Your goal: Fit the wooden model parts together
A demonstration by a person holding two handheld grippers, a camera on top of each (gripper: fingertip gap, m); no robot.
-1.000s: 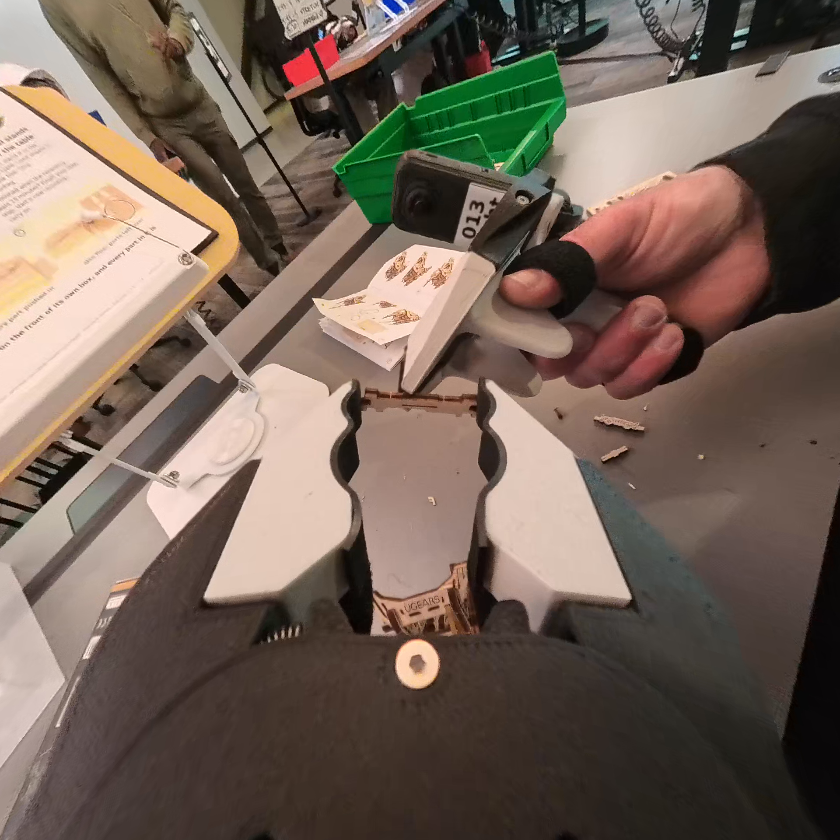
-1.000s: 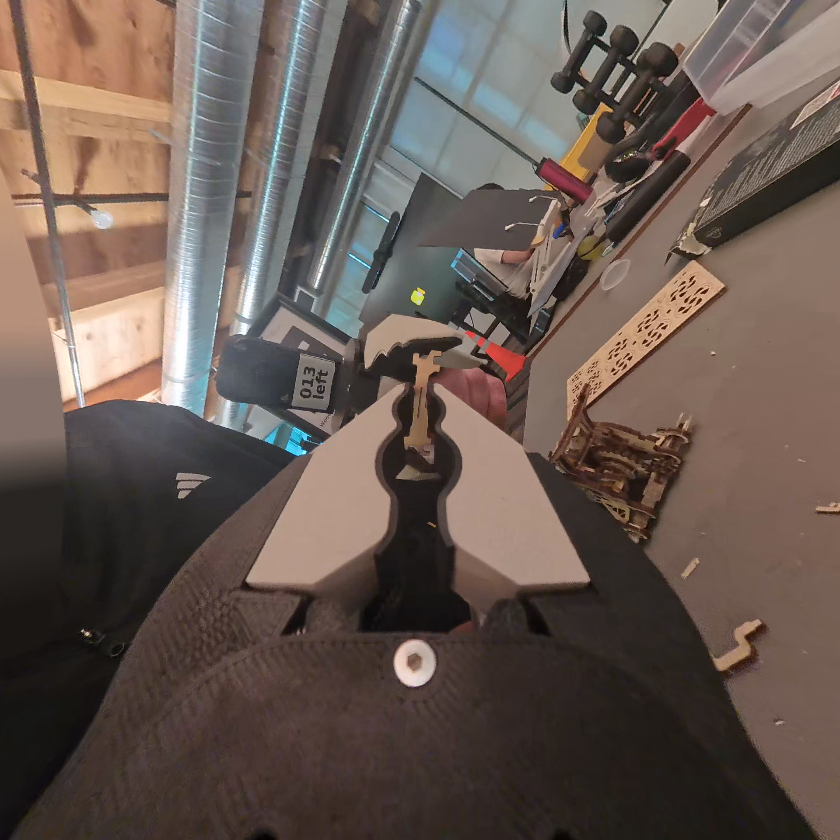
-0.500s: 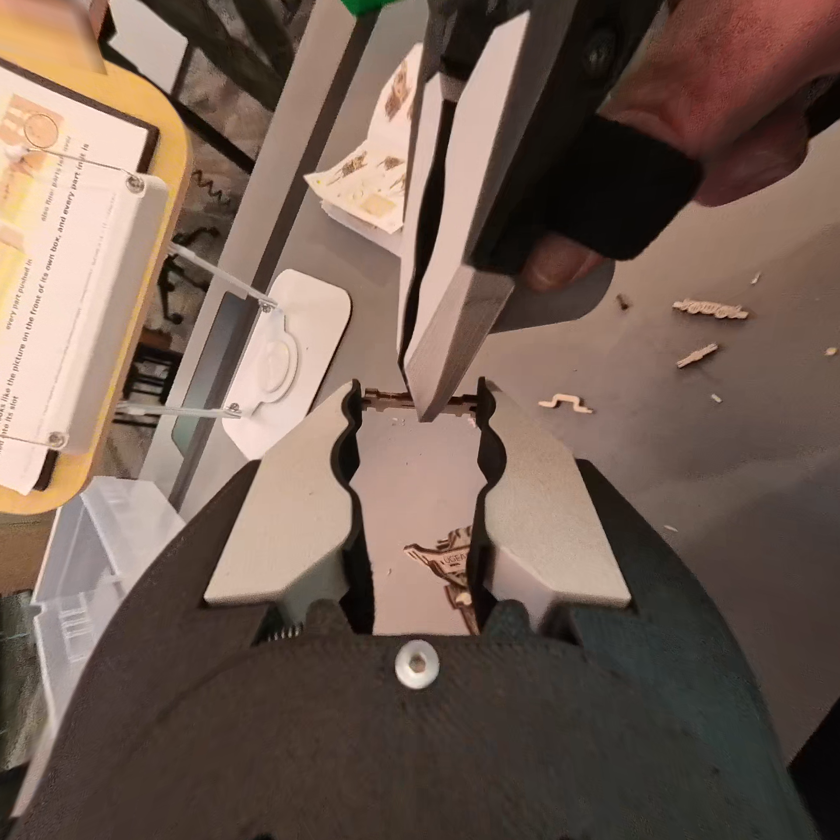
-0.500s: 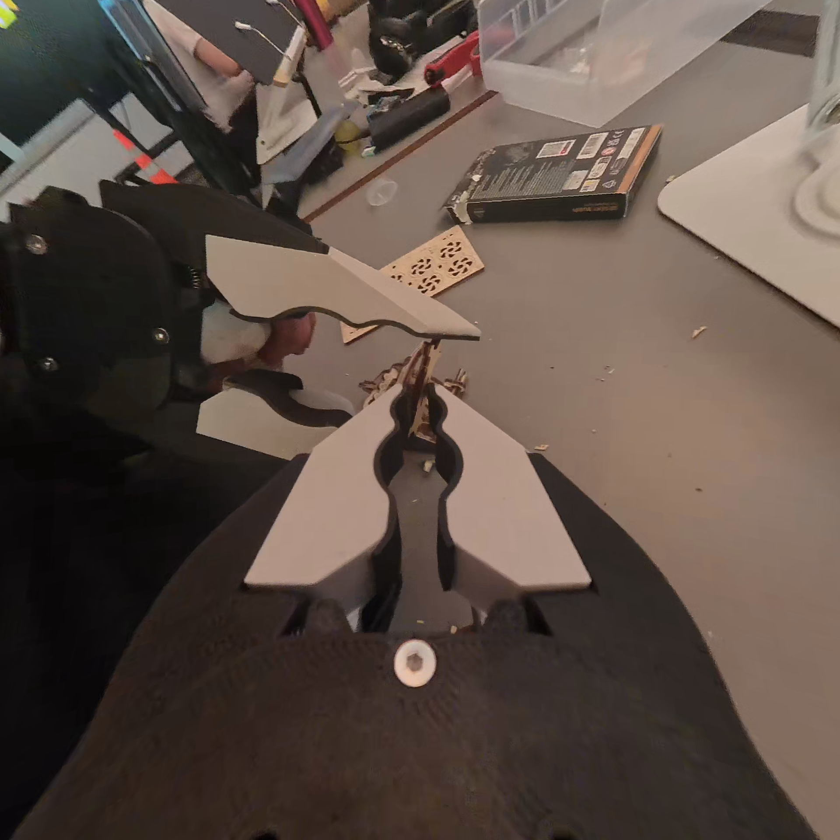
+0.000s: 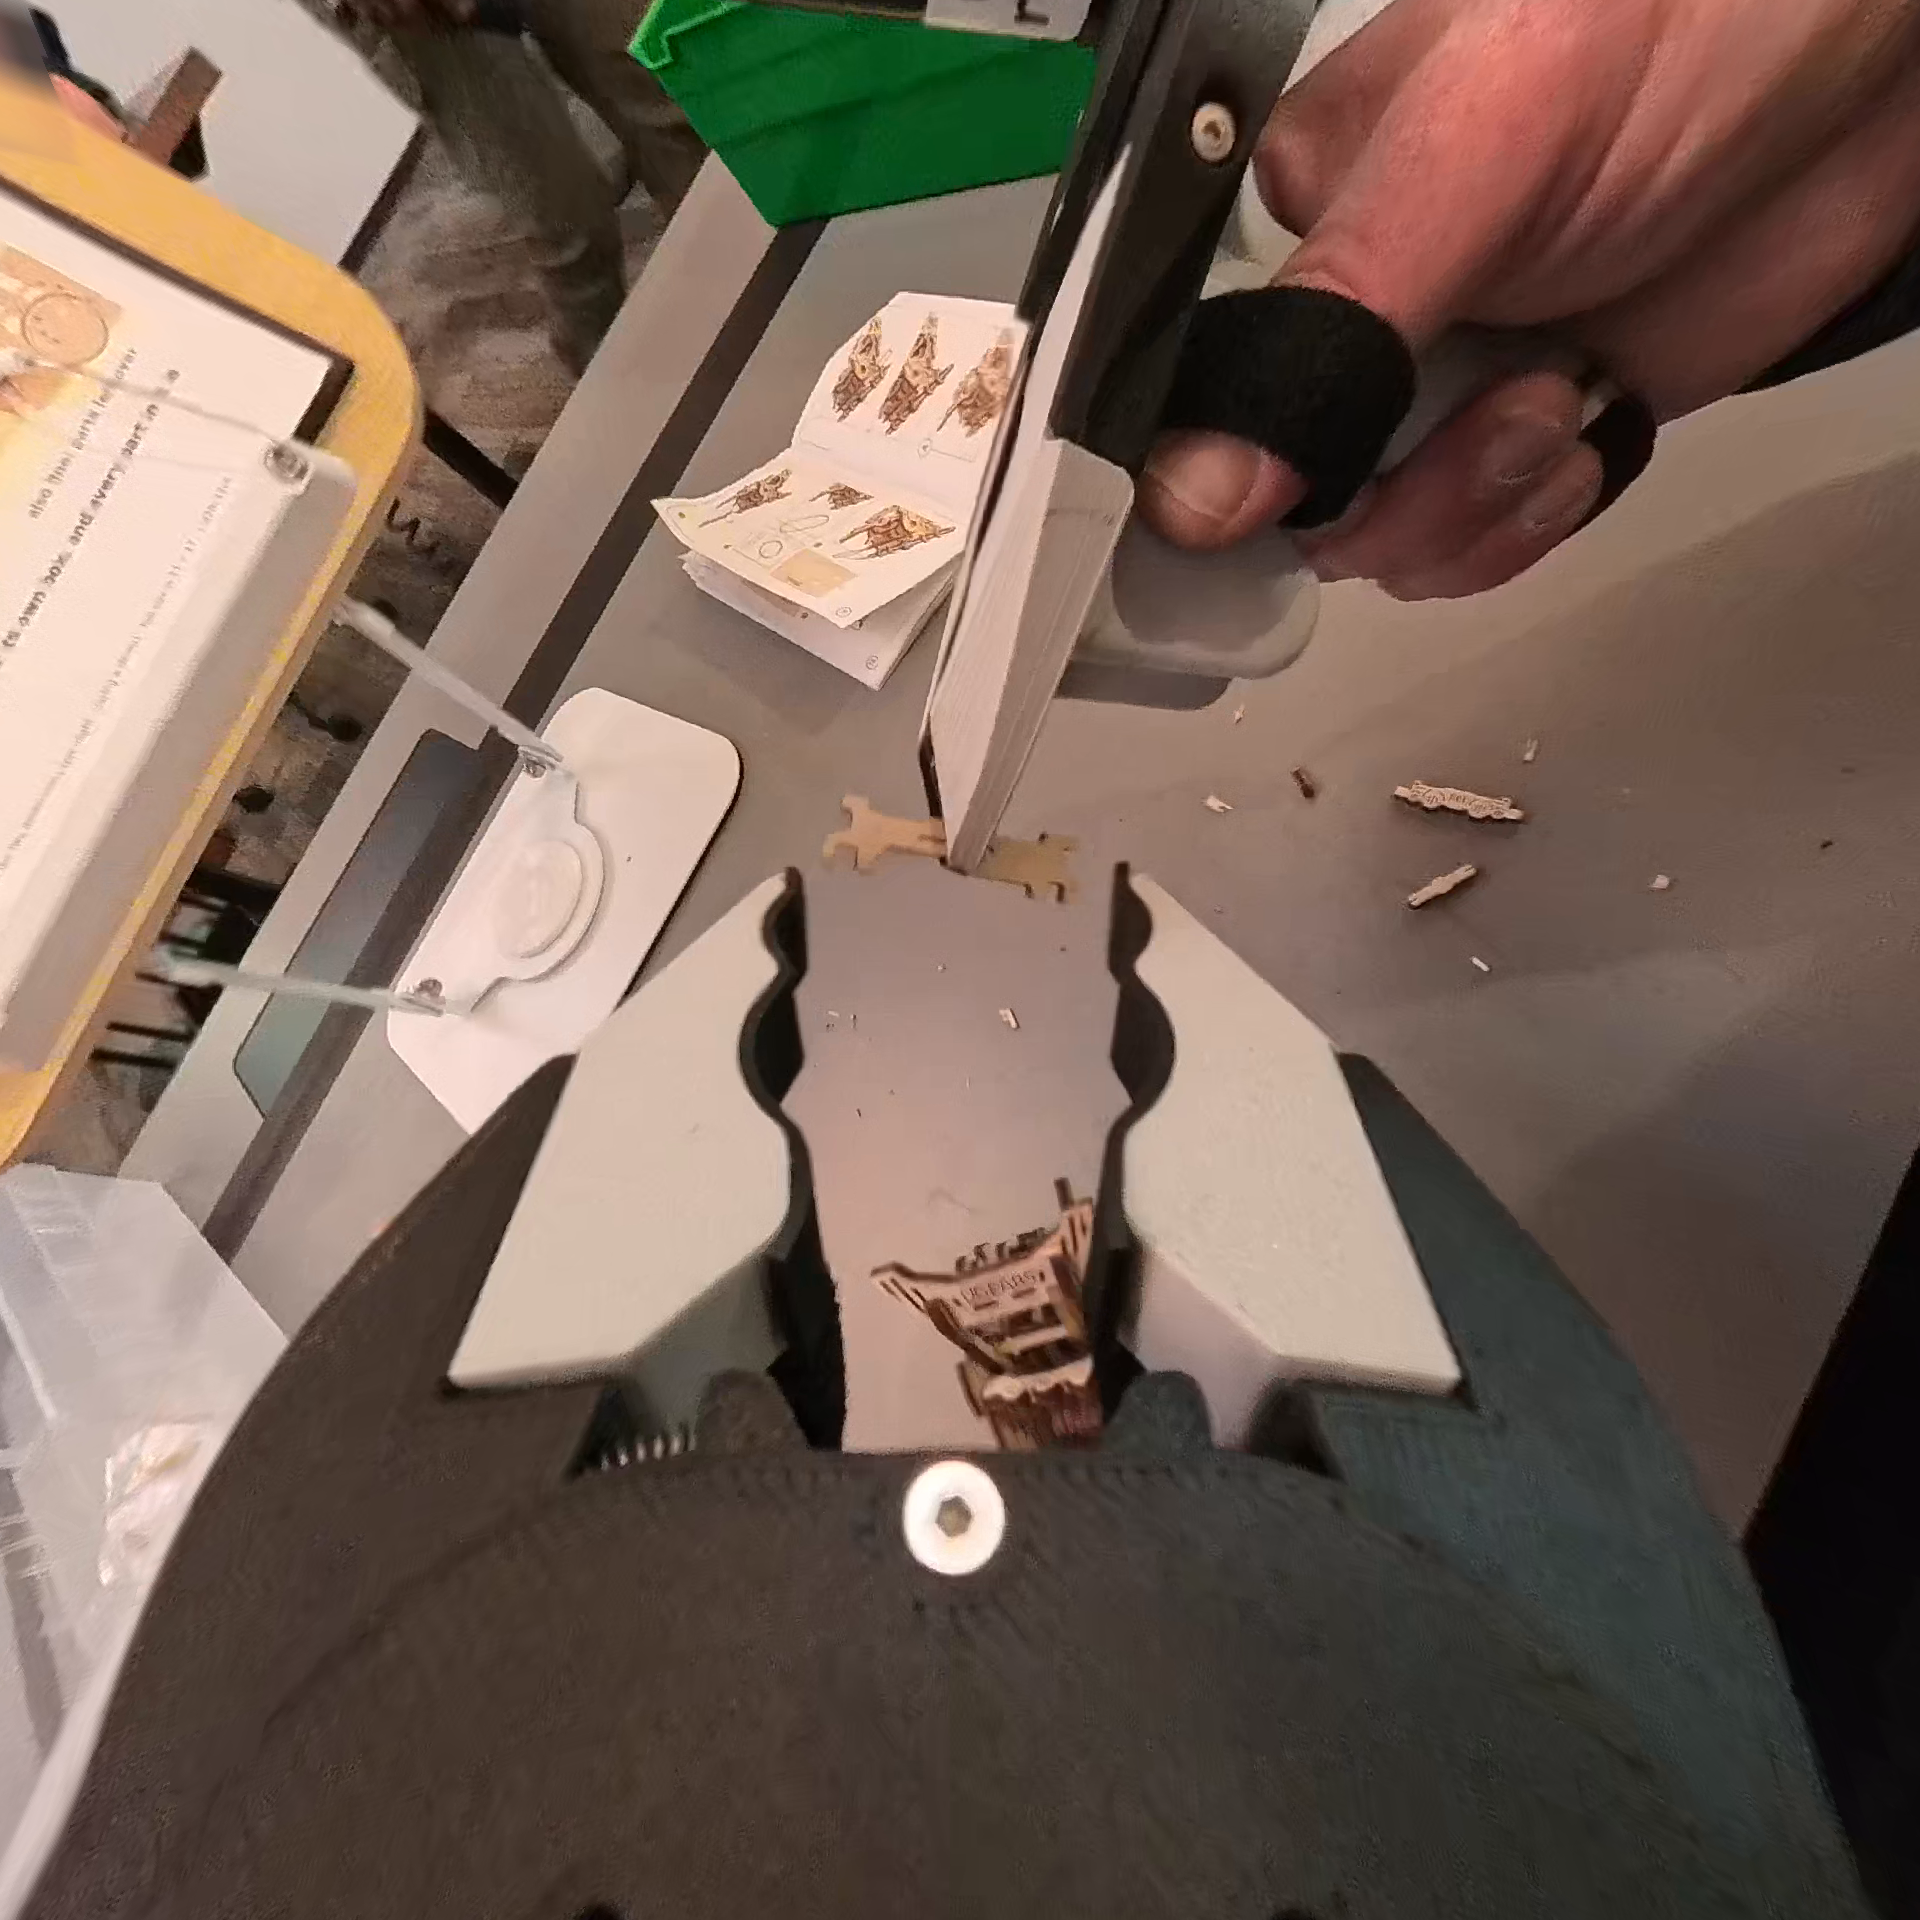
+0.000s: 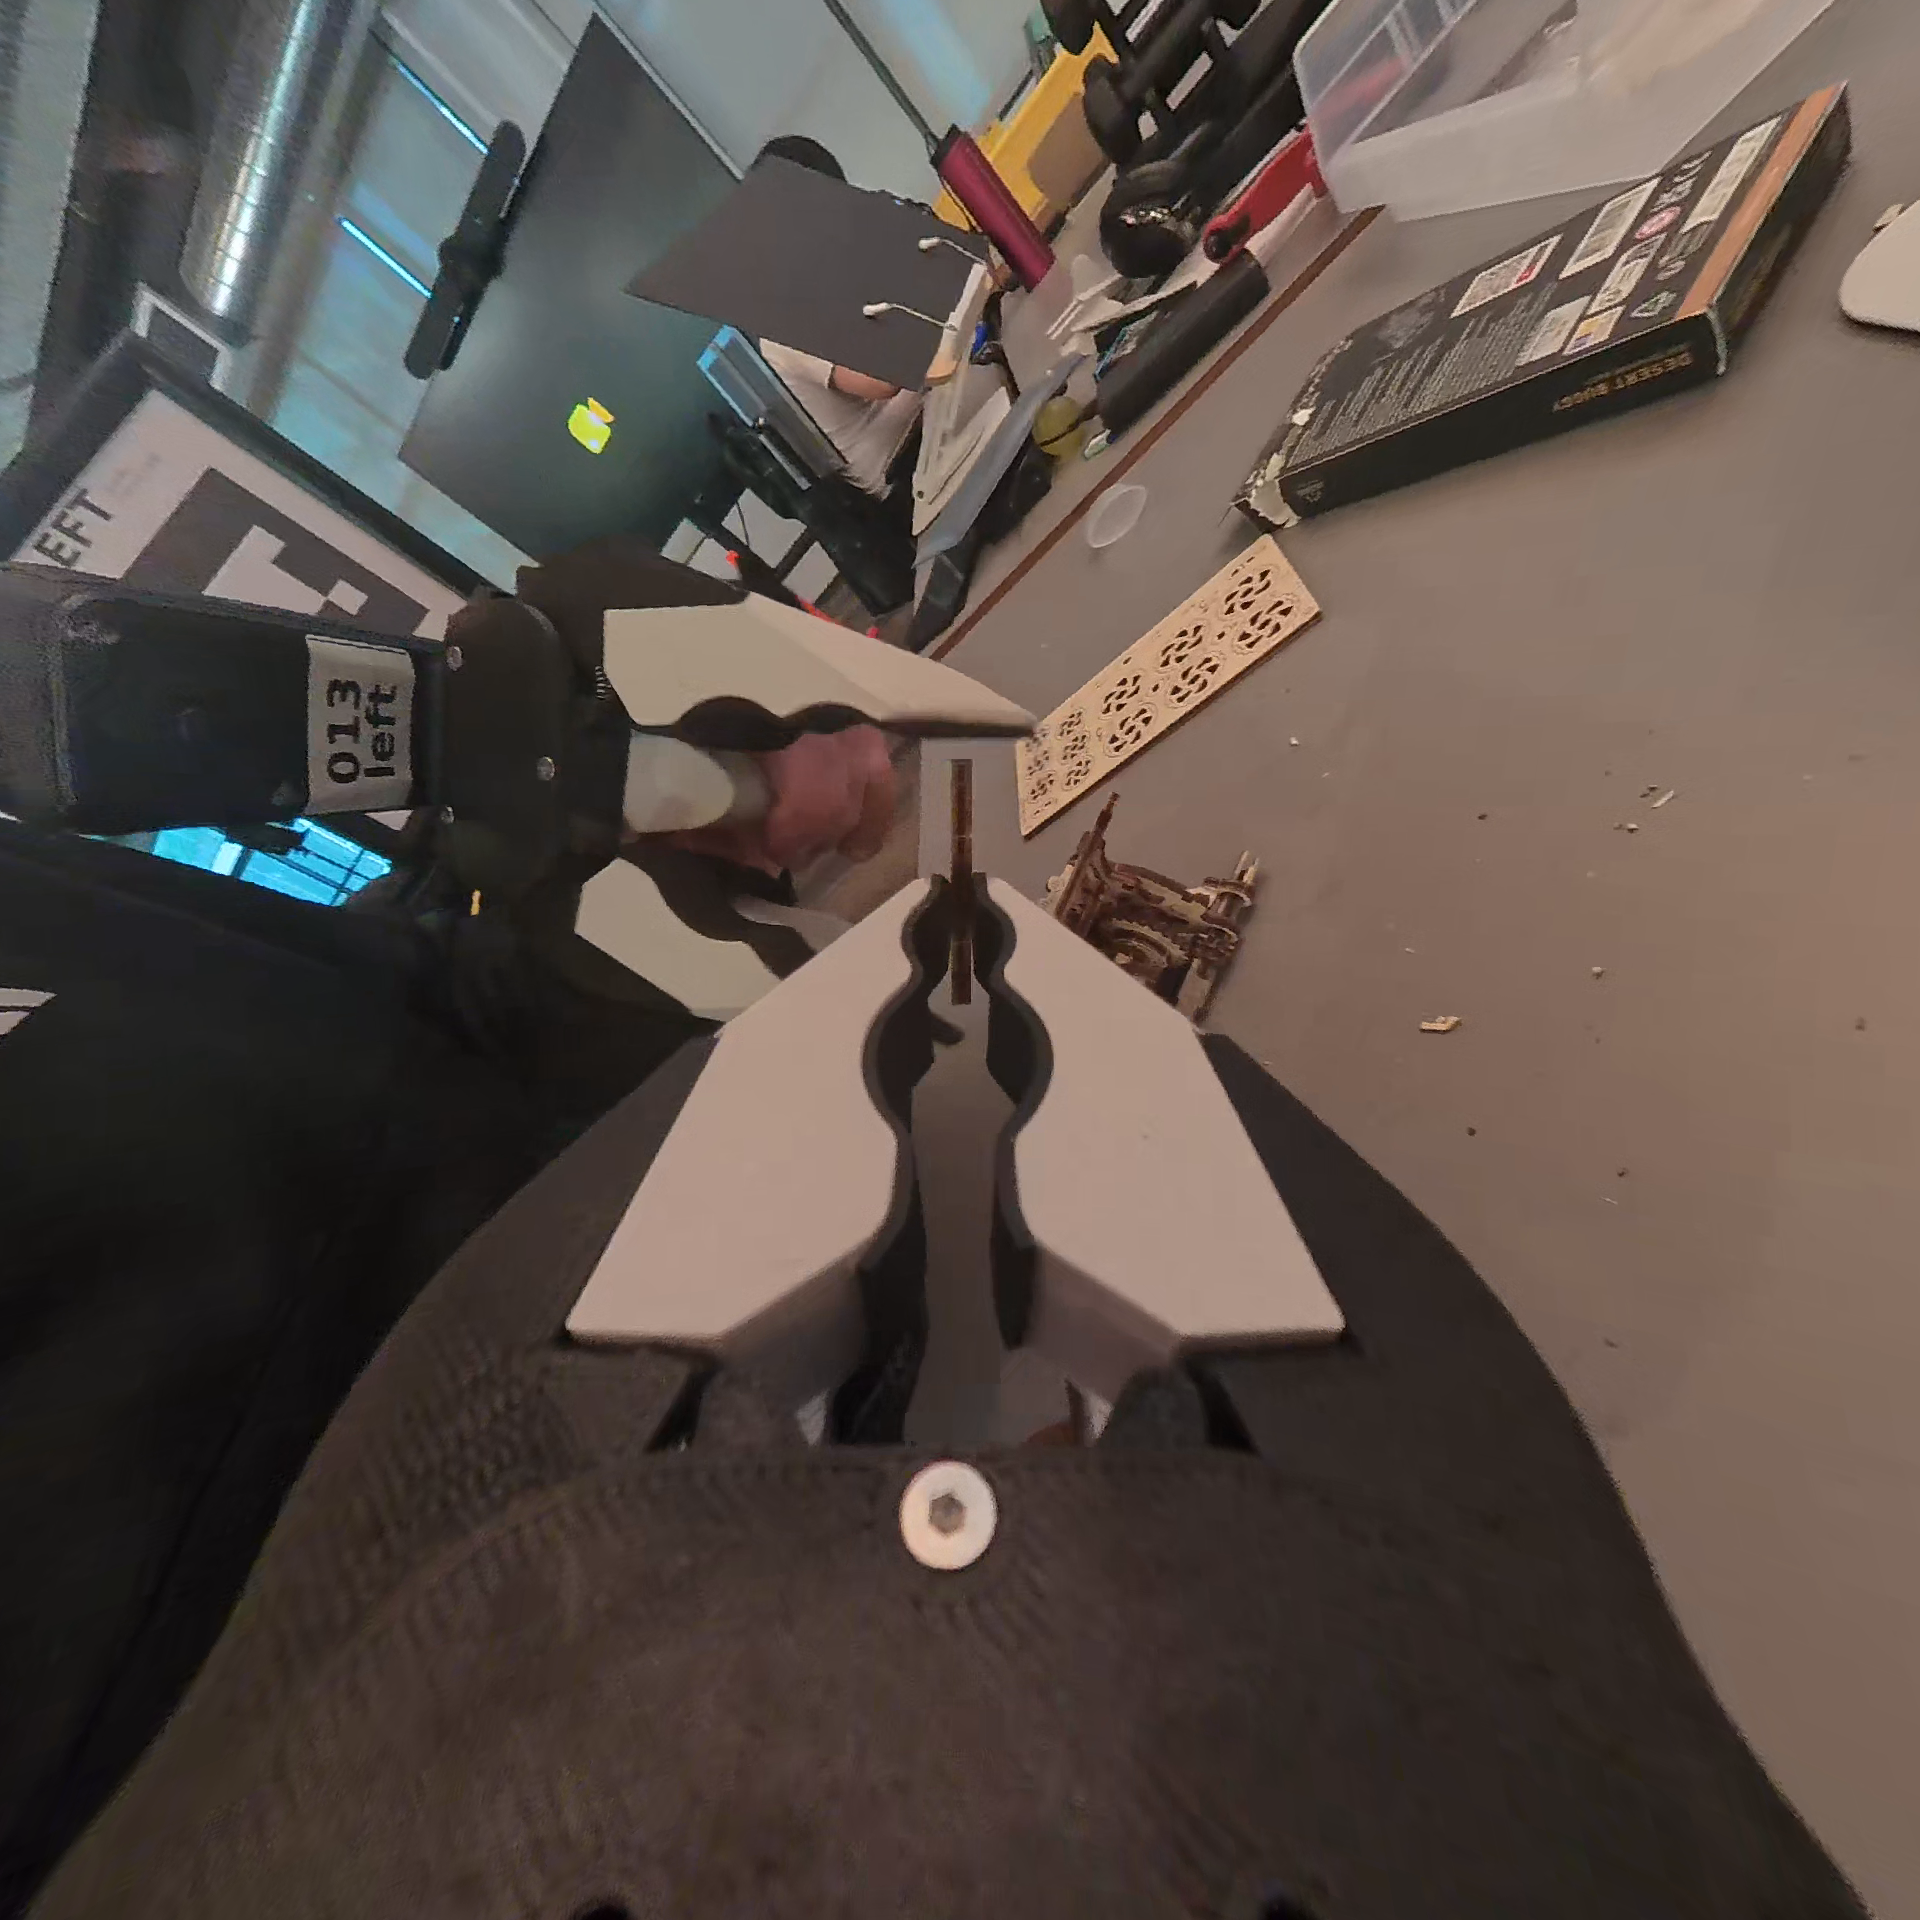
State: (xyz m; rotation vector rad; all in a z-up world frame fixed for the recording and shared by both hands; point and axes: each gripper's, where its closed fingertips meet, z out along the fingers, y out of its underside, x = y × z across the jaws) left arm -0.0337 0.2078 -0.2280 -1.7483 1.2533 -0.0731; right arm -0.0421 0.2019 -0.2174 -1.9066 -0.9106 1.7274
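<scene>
My right gripper (image 6: pixel 961 883) is shut on a thin flat wooden part (image 6: pixel 958 821), seen edge-on between its tips. In the left wrist view the right gripper (image 5: pixel 961 847) comes down from above and holds that part (image 5: pixel 883 836) just beyond my left fingertips. My left gripper (image 5: pixel 951 904) is open and empty, apart from the part. The partly built wooden model (image 5: pixel 1013 1340) lies on the grey table (image 5: pixel 1558 1039) under the left gripper's fingers. In the right wrist view the model (image 6: pixel 1153 914) sits just past my right fingertips, and one of the left gripper's fingers (image 6: pixel 810 675) shows at the upper left.
An open instruction booklet (image 5: pixel 831 499), a green bin (image 5: pixel 862 114) and a sign stand's white base (image 5: pixel 582 883) lie ahead and to the left. Wood scraps (image 5: pixel 1455 802) litter the right. A cut-out parts sheet (image 6: pixel 1174 665) and a black box (image 6: pixel 1558 343) lie beyond the model. The grippers are tip to tip, or close to it.
My left gripper has let go of the flat part and drawn back a little; the part now sits past its tips in the right gripper alone. The right gripper has turned.
</scene>
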